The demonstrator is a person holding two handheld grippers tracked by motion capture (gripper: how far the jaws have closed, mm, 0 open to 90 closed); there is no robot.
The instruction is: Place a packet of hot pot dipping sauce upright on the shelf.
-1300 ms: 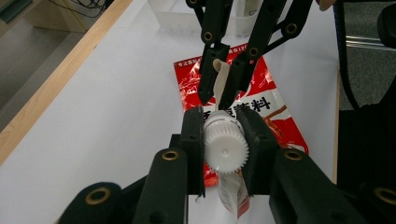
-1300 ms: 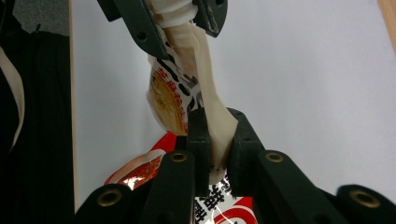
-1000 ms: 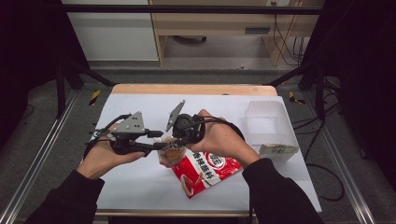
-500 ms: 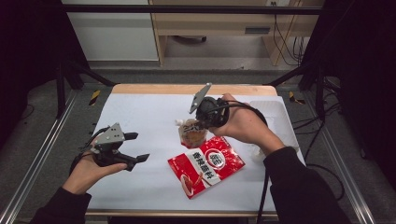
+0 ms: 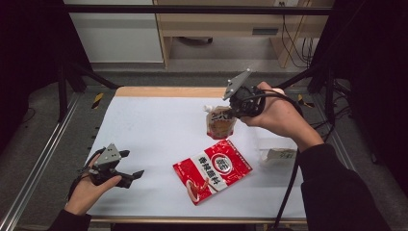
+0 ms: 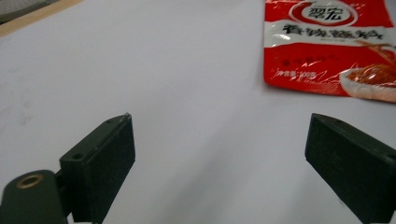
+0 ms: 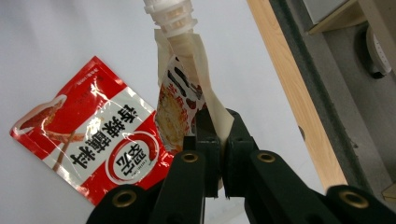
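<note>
A small orange-and-white spout pouch (image 5: 220,124) hangs above the white table, its white cap (image 7: 168,11) pointing away from the hand. My right gripper (image 5: 230,113) is shut on the pouch's edge (image 7: 217,121), at the far right of centre. A red sauce packet (image 5: 212,169) with white lettering lies flat on the table, below the pouch (image 7: 177,98). My left gripper (image 5: 132,163) sits low at the near left, apart from both. Its jaws have just been opening and stand wide (image 6: 219,154) with nothing between them. The red packet (image 6: 327,42) lies ahead of it.
A clear plastic container (image 5: 276,154) stands at the table's right side, under my right forearm. The white table (image 5: 154,130) has a wooden far edge (image 5: 168,91). Metal rails run along both sides.
My left gripper has pulled away from the pouch to the near left, sunk toward the table and spread its jaws. My right gripper has carried the pouch up and to the far right.
</note>
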